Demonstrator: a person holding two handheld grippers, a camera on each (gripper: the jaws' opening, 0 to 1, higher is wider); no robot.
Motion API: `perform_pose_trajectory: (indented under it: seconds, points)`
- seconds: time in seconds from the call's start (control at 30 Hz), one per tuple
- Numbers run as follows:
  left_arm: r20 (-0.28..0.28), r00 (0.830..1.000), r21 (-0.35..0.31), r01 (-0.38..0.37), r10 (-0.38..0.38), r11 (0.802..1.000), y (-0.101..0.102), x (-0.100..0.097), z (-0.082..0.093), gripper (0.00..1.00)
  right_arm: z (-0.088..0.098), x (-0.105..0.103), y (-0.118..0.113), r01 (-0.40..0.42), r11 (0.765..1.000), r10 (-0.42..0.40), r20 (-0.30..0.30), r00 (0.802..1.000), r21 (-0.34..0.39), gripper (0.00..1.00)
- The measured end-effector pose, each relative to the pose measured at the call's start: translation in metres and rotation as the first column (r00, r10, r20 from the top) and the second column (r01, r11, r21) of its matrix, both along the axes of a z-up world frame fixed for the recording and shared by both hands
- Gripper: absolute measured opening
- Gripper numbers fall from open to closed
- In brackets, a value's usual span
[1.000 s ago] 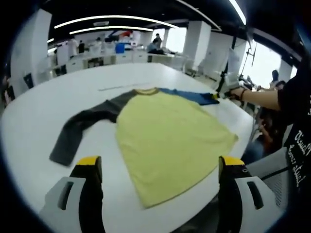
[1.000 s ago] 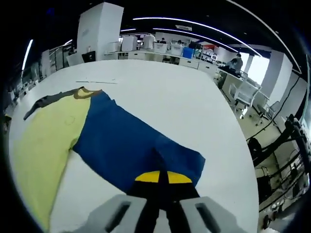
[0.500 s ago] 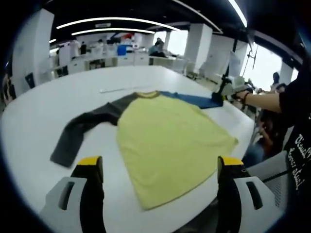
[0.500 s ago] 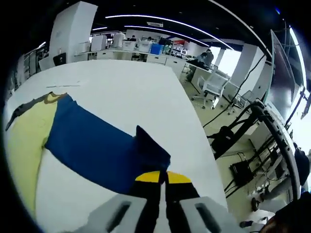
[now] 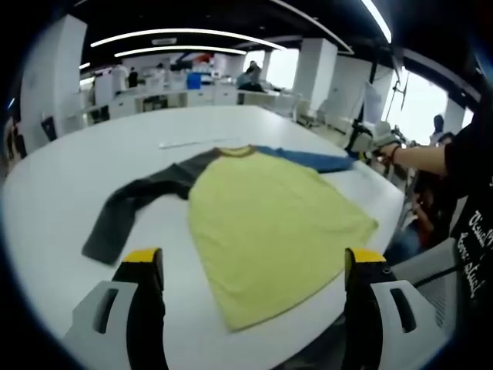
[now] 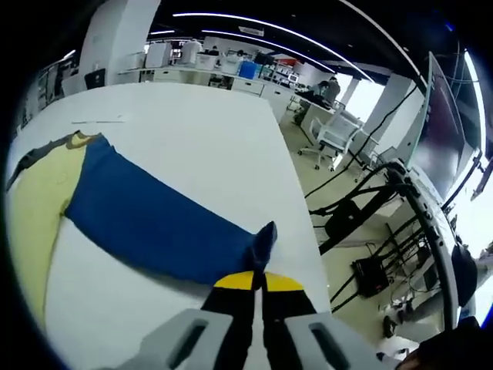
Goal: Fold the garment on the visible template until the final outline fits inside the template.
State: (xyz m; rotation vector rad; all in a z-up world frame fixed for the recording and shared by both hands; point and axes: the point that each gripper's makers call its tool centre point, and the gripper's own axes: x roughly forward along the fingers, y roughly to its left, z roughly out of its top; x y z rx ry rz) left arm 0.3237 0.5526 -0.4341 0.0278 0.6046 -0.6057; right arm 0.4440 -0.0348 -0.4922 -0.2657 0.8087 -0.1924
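We see a shirt (image 5: 269,223) lying flat on a big white surface (image 5: 69,185). Its body is yellow. One sleeve is dark gray (image 5: 135,208) and lies stretched out to one side. The other sleeve is blue (image 6: 154,220) and is pulled out straight toward the edge of the surface.

Our left tongs (image 5: 250,270) are wide open and hold nothing. They hang over the near edge of the surface, just in front of the bottom of the shirt.

Our right tongs (image 6: 258,281) are closed tight on the end of the blue sleeve. The cuff sticks up a little where the tongs pinch it. A person's arm (image 5: 420,158) reaches to that sleeve end.
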Motion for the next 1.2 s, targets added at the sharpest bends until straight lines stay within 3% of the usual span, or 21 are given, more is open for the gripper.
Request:
perform_pose_trajectory:
  seconds: [0.43,0.73,0.9,1.03,1.2]
  points:
    - [0.017,1.000,-0.002,-0.003,0.003,1.000,0.002,0.000,0.005,0.94,-0.018,-0.006,-0.008,-0.048,0.997,0.043,-0.099,0.994,-0.055,0.00]
    - [0.016,1.000,-0.001,-0.014,0.014,1.000,0.005,-0.002,0.004,0.99,-0.007,-0.006,-0.005,-0.030,0.999,0.028,-0.082,0.996,-0.027,0.00]
    - [0.007,1.000,0.003,-0.018,0.018,1.000,0.007,-0.002,0.002,0.99,-0.005,0.000,0.000,0.005,0.998,-0.002,-0.057,0.998,0.061,0.00]
    - [0.013,1.000,0.040,-0.001,0.001,0.999,0.008,-0.003,0.000,0.99,0.005,0.003,0.009,-0.006,0.997,0.009,-0.036,0.999,0.077,0.00]
    - [0.022,1.000,0.032,0.001,-0.001,0.999,0.007,-0.003,0.003,0.99,0.010,0.010,0.020,-0.024,0.995,0.026,-0.019,0.999,0.095,0.00]
